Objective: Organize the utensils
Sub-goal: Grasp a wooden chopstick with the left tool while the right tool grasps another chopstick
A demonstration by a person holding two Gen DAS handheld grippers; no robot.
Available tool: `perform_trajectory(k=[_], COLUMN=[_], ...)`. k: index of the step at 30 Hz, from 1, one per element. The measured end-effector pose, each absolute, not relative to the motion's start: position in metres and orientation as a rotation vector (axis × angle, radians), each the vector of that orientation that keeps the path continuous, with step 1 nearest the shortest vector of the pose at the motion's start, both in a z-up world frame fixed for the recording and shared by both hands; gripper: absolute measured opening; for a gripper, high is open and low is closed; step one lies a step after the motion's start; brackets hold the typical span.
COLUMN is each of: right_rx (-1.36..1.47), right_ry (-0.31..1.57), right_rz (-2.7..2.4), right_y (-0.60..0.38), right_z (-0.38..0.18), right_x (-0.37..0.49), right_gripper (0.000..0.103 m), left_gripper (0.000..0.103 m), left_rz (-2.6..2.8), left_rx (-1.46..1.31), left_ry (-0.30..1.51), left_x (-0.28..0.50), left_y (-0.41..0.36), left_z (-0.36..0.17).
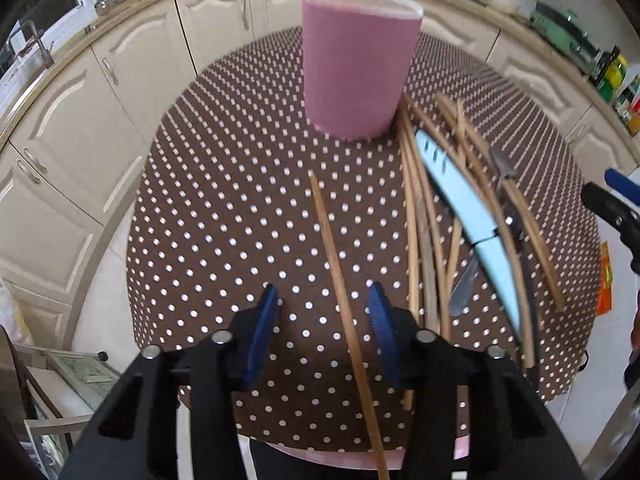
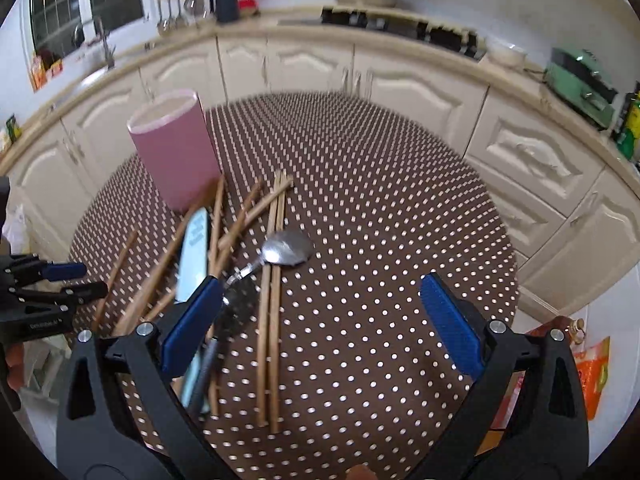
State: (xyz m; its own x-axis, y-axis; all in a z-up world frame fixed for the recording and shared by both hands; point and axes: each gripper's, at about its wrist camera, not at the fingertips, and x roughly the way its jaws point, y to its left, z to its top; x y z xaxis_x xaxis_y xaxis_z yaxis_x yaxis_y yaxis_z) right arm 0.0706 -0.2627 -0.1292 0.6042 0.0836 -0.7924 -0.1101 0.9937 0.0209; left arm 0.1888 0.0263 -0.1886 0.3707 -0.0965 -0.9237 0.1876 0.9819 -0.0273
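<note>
- Wooden, thin, round lone chopstick [image 1: 336,280] on the brown polka-dot tablecloth [image 1: 224,220], apart from the pile and running between the spread blue pads of the left gripper [image 1: 324,336]; nothing pinched yet.
- Light and stiff, but prone to roll on the cloth; best pinched across the shaft near mid-length so neither end droops.
- Pale blue knife with matching handle [image 1: 468,216] lying across the heap of wooden chopsticks [image 1: 420,220]; smooth, likely slippery, heavier than the sticks; safest taken by the handle, not the blade.
- Shiny metal spoon [image 2: 286,252] resting bowl-up on two parallel sticks; hard and slick; better held at the narrow neck than at the bowl.
- Dark-handled metal utensil [image 2: 236,300] beside the spoon, blurred, possibly a second knife or a peeler.
- Pink cylindrical holder with white rim [image 1: 356,68] standing upright at the far side, just beside the pile's tips; looks empty from here, interior not visible.
- Right gripper [image 2: 320,320] spread wide above the pile, holding nothing.
- Count: one holder, one blue knife, one spoon, one dark utensil, one stray chopstick, roughly ten more sticks overlapping in the heap, exact number hard to tell.
</note>
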Motion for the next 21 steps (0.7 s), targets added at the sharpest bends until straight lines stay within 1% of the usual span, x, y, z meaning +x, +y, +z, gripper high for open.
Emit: perform_trajectory(k=[1,2,4,5,6,7,8,9,13,20,21], right_rx=[-0.03,-0.032,-0.037,-0.033,-0.033,-0.032,-0.032,-0.04,-0.068,-0.098,-0.116], right_ry=[0.949,0.98,1.028,1.045,1.066,1.105,1.128,1.143,1.213,1.266,1.272], right_rz=[0.13,0.142,0.165,0.173,0.178,0.194,0.212,0.22,0.232,0.228,0.209], right_y=[-0.263,-0.263,-0.262,-0.261,-0.261,-0.257,-0.256,-0.253,-0.247,-0.232,-0.229], right_z=[-0.134,-0.139,-0.146,-0.149,-0.151,-0.155,-0.158,-0.16,-0.174,-0.182,-0.185], right_x=[0.078,0.084,0.095,0.1,0.104,0.11,0.113,0.114,0.127,0.151,0.156], right_gripper=[0.09,0.088,0.081,0.079,0.075,0.07,0.068,0.065,0.051,0.048,0.043], left_gripper=[0.037,0.032,0.031,0.028,0.02,0.016,0.009,0.007,0.005,0.005,0.005], left_rz=[-0.184,-0.184,-0.184,-0.184,-0.181,-0.173,-0.169,-0.17,-0.167,-0.17,-0.166], left_rx=[0.091,0.102,0.114,0.111,0.106,0.097,0.086,0.064,0.015,-0.024,-0.033], left_ry=[1.191,1.211,1.204,1.203,1.202,1.199,1.198,1.196,1.181,1.164,1.161], left_x=[0.19,0.192,0.192,0.193,0.194,0.197,0.203,0.207,0.217,0.236,0.237], left_y=[0.025,0.024,0.023,0.024,0.024,0.026,0.03,0.033,0.038,0.04,0.041], left_z=[-0.192,-0.198,-0.198,-0.199,-0.2,-0.2,-0.198,-0.199,-0.198,-0.195,-0.194])
